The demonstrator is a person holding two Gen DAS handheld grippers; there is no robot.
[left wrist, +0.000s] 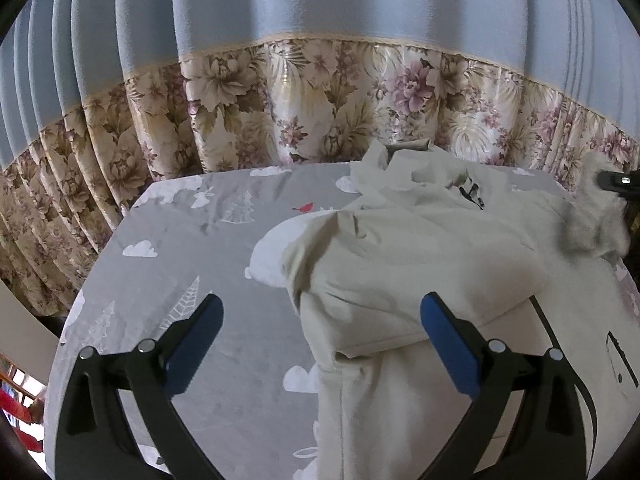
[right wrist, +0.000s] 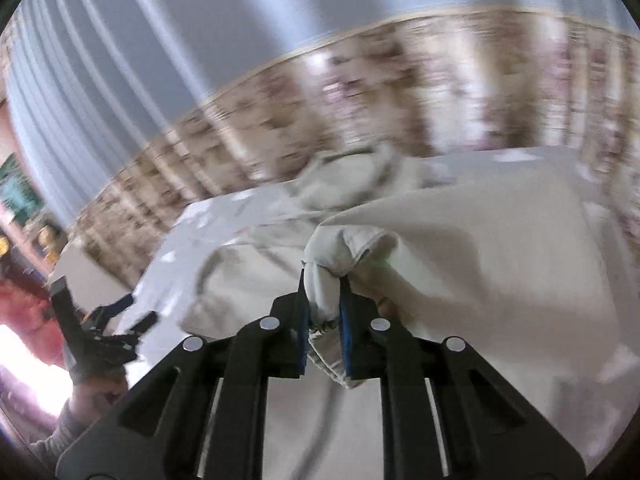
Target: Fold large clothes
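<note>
Coat [left wrist: 420,248] cream, rumpled, fur-trimmed, sleeve folded over.

We see pleated blue curtain [left wrist: 320,0] with floral lower band [left wrist: 312,96]; grey patterned table cover [left wrist: 192,248] before it.

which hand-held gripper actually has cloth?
The right hand-held gripper: shut on a bunched fold of the coat. The left hand-held gripper is open, empty.

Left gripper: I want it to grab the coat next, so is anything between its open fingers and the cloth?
Nothing visible. The left gripper is open over the grey sheet, with the cream coat folded sleeve directly ahead, unobstructed.
</note>
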